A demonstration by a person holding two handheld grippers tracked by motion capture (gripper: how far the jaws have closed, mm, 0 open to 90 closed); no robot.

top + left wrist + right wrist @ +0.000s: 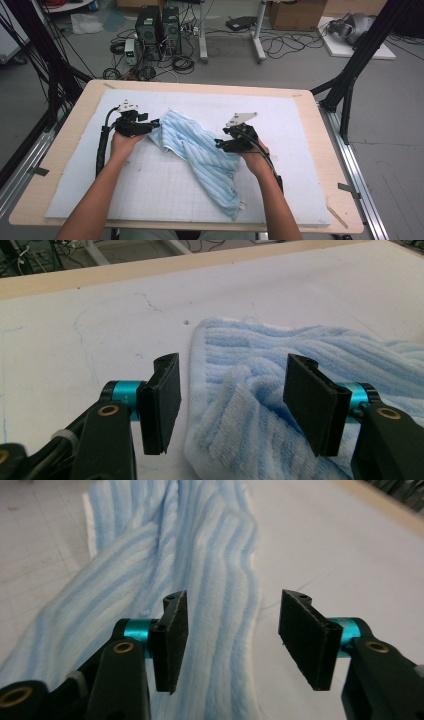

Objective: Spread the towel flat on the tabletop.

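my left gripper (156, 123) and right gripper (218, 144) both gape open, gripping nothing, at opposite edges of the rumpled blue striped towel (197, 150).

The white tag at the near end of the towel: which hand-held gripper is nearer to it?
Right. The right hand-held gripper is at the towel's right edge, above the white tag. The left hand-held gripper is at the far-left corner.

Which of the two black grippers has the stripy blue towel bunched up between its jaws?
The left gripper: a fold of the light-blue striped terry towel sits between its open jaws. The right gripper straddles just the towel's edge.
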